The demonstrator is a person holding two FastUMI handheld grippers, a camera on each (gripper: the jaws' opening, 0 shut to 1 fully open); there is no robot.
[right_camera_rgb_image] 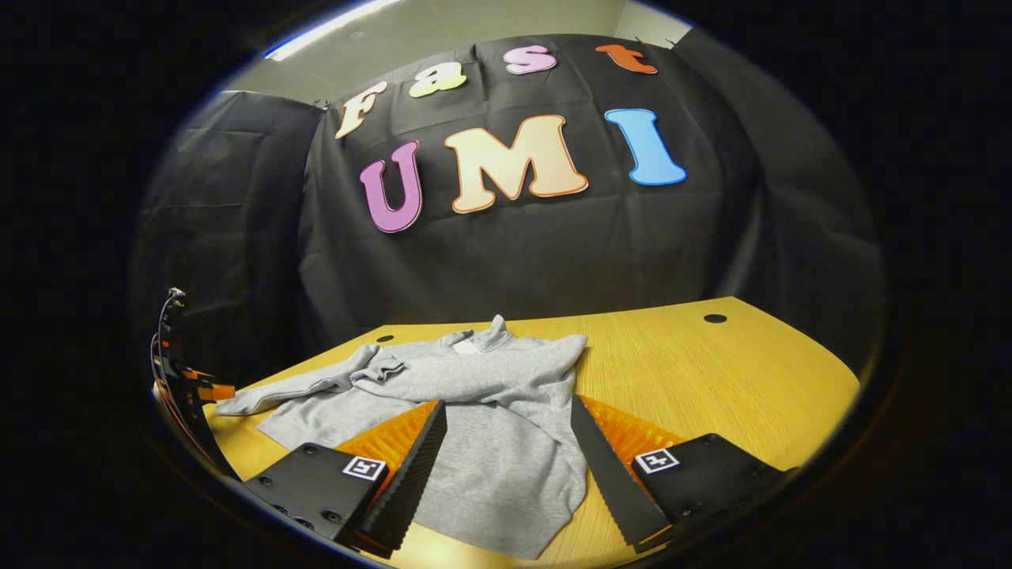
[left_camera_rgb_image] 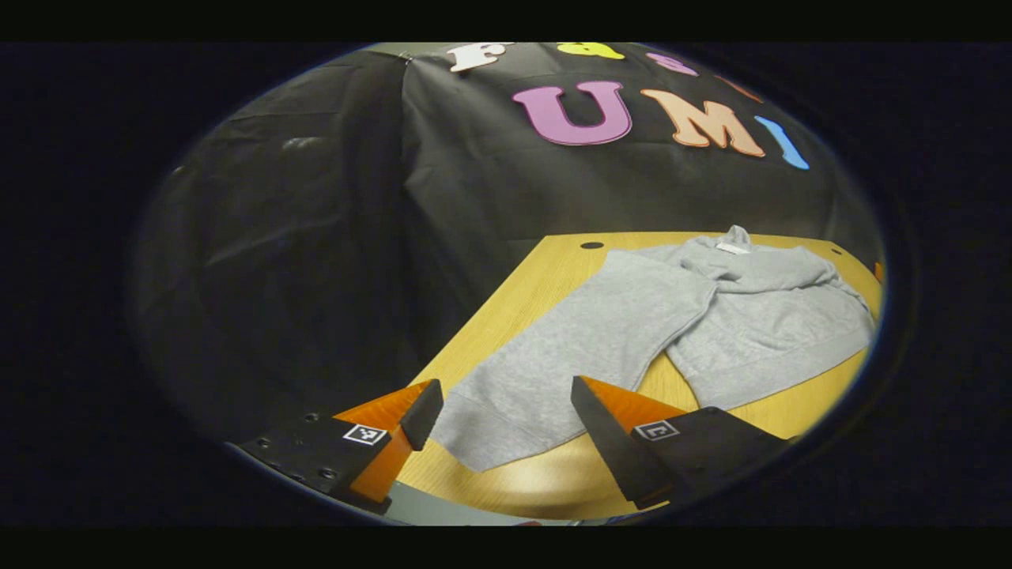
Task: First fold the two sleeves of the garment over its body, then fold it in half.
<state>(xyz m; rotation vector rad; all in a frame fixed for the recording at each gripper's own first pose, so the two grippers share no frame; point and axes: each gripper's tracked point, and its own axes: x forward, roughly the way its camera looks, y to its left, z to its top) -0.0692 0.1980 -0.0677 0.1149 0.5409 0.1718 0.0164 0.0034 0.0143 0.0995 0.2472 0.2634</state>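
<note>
Wooden table (right_camera_rgb_image: pixel 711 379) in a booth, black cloth wall (right_camera_rgb_image: pixel 514 253) behind. A grey sweatshirt (right_camera_rgb_image: pixel 482 411) lies flat on the table, collar (right_camera_rgb_image: pixel 496 325) toward the wall, hem toward the near edge, so its long axis runs near to far.

One sleeve (left_camera_rgb_image: pixel 553 356) stretches out sideways along the tabletop; the other sleeve (right_camera_rgb_image: pixel 557 371) lies close along the body.

Left gripper (left_camera_rgb_image: pixel 506 419) hangs just over the outstretched sleeve's cuff, jaws spread, gripping nothing. Right gripper (right_camera_rgb_image: pixel 510 442) hovers over the lower body, jaws likewise apart and empty.

Judgement: soft, light, limp fleece; it will drape and drag rather than hold shape. Best hold is a pinch at the cuff, where the ribbing gives bulk.
</note>
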